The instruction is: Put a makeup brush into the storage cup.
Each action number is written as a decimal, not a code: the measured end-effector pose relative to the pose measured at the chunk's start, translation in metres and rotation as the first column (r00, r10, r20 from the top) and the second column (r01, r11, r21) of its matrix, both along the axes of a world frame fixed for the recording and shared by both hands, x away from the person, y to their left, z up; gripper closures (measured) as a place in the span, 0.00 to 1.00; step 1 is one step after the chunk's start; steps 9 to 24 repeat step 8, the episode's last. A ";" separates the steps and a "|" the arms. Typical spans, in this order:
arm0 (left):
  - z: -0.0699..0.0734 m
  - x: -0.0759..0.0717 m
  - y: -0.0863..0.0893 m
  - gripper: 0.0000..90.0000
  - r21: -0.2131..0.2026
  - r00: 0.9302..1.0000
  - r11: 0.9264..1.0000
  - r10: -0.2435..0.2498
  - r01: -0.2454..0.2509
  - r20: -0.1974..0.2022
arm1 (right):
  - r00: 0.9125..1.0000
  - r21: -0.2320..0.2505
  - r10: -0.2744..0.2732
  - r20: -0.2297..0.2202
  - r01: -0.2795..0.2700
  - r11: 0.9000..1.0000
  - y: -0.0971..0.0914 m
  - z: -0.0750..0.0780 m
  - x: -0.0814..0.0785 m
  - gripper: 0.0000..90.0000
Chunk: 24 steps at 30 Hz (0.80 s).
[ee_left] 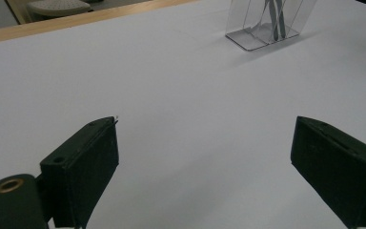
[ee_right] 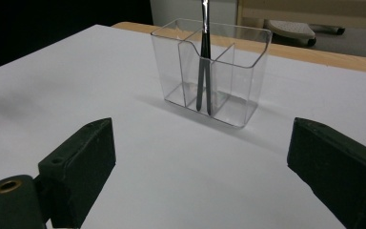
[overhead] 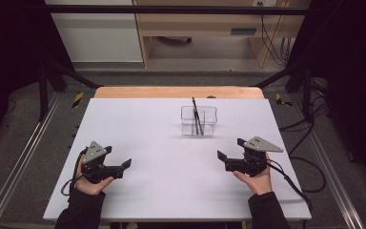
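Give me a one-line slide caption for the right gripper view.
Open right gripper faces a clear divided holder with two dark pens upright inside.

Your clear divided holder [ee_right: 209, 71] stands upright mid-table; two dark pens [ee_right: 203, 71] lean inside its middle compartment.
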<state>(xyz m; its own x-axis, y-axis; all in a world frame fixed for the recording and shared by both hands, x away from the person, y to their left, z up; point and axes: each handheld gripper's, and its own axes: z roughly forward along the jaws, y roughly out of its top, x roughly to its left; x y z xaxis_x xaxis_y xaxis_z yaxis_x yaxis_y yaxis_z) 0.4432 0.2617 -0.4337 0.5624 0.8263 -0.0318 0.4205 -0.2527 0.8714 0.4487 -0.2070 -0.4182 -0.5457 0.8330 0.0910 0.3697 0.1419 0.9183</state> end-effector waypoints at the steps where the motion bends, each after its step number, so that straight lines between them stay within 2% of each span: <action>1: 0.000 0.000 0.001 0.09 -0.001 1.000 1.000 0.000 0.000 -0.001 | 1.000 0.000 -0.004 -0.003 0.004 1.000 -0.002 -0.001 -0.001 0.11; 8: -0.002 0.002 0.002 0.09 0.009 1.000 1.000 -0.003 0.003 -0.009 | 1.000 0.013 -0.023 -0.016 0.023 1.000 -0.011 -0.005 -0.002 0.11; 24: -0.002 0.002 0.002 0.09 0.009 1.000 1.000 -0.003 0.003 -0.009 | 1.000 0.013 -0.023 -0.016 0.023 1.000 -0.011 -0.005 -0.002 0.11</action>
